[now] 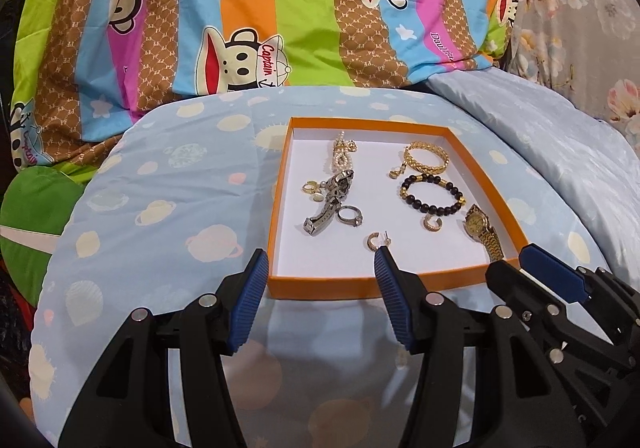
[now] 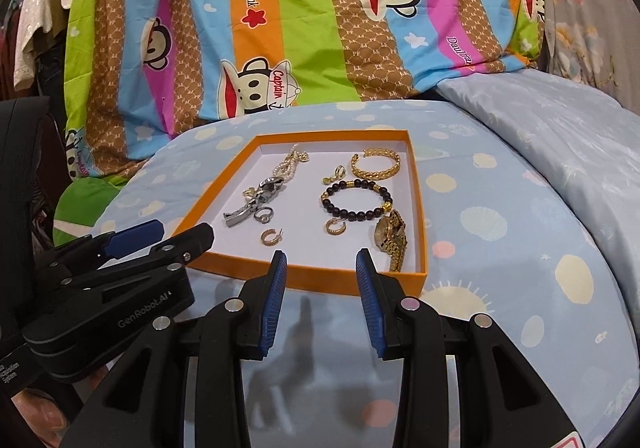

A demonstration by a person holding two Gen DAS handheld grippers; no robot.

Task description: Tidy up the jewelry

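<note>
An orange-rimmed tray (image 1: 320, 282) with a white floor lies on a light blue sheet; it also shows in the right wrist view (image 2: 296, 273). In it lie a pearl bracelet (image 1: 342, 156), a silver watch (image 1: 328, 204), a silver ring (image 1: 351, 215), a gold bangle (image 1: 426, 160), a black bead bracelet (image 1: 434, 194), a gold watch (image 1: 484, 230) and small gold hoop earrings (image 1: 375, 242). My left gripper (image 1: 322, 262) is open and empty just before the tray's near rim. My right gripper (image 2: 322, 262) is open and empty at the near rim, and shows at the right in the left wrist view (image 1: 536, 260).
A striped cartoon-monkey quilt (image 1: 280, 8) rises behind the tray. A pale blue pillow (image 1: 540, 128) and a floral cloth (image 1: 580, 8) lie at the right. A green cushion (image 1: 36, 208) sits at the left. Blue sheet (image 1: 160, 208) surrounds the tray.
</note>
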